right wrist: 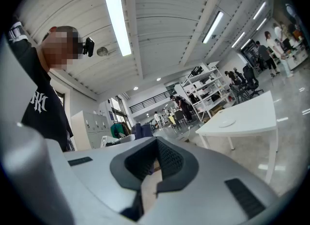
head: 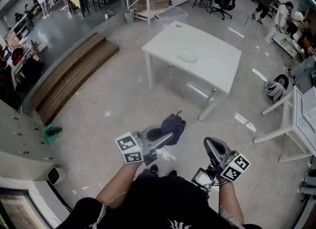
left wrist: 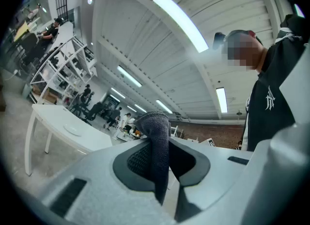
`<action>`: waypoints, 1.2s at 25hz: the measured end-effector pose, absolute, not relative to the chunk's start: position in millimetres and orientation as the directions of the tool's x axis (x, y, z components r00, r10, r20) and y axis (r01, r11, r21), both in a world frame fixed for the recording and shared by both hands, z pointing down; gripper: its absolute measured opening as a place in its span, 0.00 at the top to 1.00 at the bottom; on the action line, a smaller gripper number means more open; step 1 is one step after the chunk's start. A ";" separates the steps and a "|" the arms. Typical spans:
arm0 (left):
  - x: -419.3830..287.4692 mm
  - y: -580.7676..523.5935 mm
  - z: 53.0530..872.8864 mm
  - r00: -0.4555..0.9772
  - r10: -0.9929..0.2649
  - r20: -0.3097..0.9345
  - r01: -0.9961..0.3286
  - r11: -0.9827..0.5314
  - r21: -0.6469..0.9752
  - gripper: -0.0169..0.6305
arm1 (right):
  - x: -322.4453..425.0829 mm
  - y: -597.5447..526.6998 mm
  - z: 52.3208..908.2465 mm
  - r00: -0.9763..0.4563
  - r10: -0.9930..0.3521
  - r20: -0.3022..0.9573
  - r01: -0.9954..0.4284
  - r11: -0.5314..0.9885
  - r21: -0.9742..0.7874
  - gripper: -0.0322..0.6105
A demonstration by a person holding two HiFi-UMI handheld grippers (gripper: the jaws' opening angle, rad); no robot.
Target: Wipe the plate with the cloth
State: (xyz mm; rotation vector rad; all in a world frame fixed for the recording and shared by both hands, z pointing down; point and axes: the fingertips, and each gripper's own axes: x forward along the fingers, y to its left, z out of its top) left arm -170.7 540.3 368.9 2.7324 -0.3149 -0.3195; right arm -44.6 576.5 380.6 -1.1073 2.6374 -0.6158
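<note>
While the left gripper (head: 167, 135) is clamped on the dark cloth (head: 174, 126), the right gripper (head: 209, 143) is pressed shut, empty. Their black shirt (right wrist: 43, 115) has a white logo, looks like NY. The plate (head: 187, 55) sits on the white table (head: 212, 67), well apart from the 2 grippers.

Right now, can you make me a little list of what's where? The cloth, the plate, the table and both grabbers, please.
cloth: dark grey, pinched in the left gripper, its end sticking out past the jaws
left gripper: shut on the cloth
right gripper: shut, nothing in it
plate: pale, lying on the white table
white table: across the floor, away from both grippers
wiping: not yet started
</note>
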 end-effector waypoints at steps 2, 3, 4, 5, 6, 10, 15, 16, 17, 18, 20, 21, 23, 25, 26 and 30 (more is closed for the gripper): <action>-171.7 551.3 363.6 0.947 -0.243 -0.211 -0.142 -0.904 0.402 0.90 | -46.5 585.3 381.5 -0.691 -0.722 -0.028 -0.632 0.623 -0.460 0.94; -173.0 553.8 360.3 0.943 -0.238 -0.233 -0.123 -0.899 0.421 0.90 | -48.3 587.4 380.4 -0.691 -0.722 -0.027 -0.633 0.622 -0.460 0.95; -175.1 553.5 356.6 0.936 -0.237 -0.259 -0.101 -0.889 0.446 0.90 | -50.8 587.5 378.0 -0.692 -0.721 -0.027 -0.633 0.625 -0.458 0.95; -177.7 551.2 352.6 0.928 -0.239 -0.284 -0.082 -0.879 0.470 0.90 | -53.8 586.3 374.7 -0.694 -0.719 -0.029 -0.632 0.629 -0.453 0.94; -179.8 548.5 349.2 0.921 -0.244 -0.303 -0.071 -0.872 0.485 0.90 | -56.3 584.8 371.4 -0.696 -0.717 -0.031 -0.632 0.633 -0.448 0.95; -173.8 550.3 347.9 0.928 -0.240 -0.286 -0.087 -0.884 0.459 0.90 | -55.1 588.3 367.5 -0.705 -0.709 -0.026 -0.631 0.644 -0.432 0.94; -172.4 551.9 358.0 0.939 -0.239 -0.248 -0.099 -0.878 0.469 0.90 | -47.8 593.5 362.2 -0.704 -0.708 -0.062 -0.617 0.652 -0.441 0.94; -171.9 550.7 361.1 0.941 -0.240 -0.237 -0.105 -0.876 0.471 0.90 | -46.2 592.9 361.6 -0.702 -0.709 -0.066 -0.618 0.653 -0.439 0.94; -170.3 549.0 365.7 0.946 -0.240 -0.217 -0.115 -0.876 0.469 0.90 | -44.3 591.9 362.3 -0.701 -0.710 -0.064 -0.622 0.652 -0.433 0.94; -167.8 547.0 371.8 0.952 -0.241 -0.191 -0.128 -0.875 0.466 0.90 | -42.0 590.7 364.0 -0.701 -0.711 -0.059 -0.625 0.652 -0.429 0.94; -160.6 543.4 383.3 0.959 -0.248 -0.140 -0.157 -0.871 0.465 0.90 | -34.1 588.3 368.4 -0.702 -0.711 -0.048 -0.629 0.650 -0.426 0.94; -156.2 541.4 386.7 0.959 -0.255 -0.126 -0.169 -0.867 0.468 0.90 | -27.7 586.7 370.3 -0.702 -0.711 -0.044 -0.631 0.649 -0.426 0.94; -146.6 536.2 390.6 0.955 -0.272 -0.120 -0.184 -0.857 0.481 0.90 | -11.4 582.1 374.5 -0.699 -0.715 -0.037 -0.635 0.643 -0.427 0.94; -137.4 530.3 396.6 0.953 -0.283 -0.109 -0.196 -0.849 0.491 0.90 | 4.4 575.3 381.5 -0.694 -0.719 -0.026 -0.640 0.633 -0.436 0.94; -133.4 527.5 400.9 0.954 -0.285 -0.098 -0.202 -0.846 0.494 0.90 | 10.7 571.1 385.8 -0.693 -0.721 -0.019 -0.641 0.628 -0.442 0.94; -120.2 508.5 419.2 0.954 -0.293 -0.062 -0.222 -0.832 0.507 0.90 | 26.5 547.6 401.4 -0.698 -0.716 -0.004 -0.635 0.622 -0.457 0.94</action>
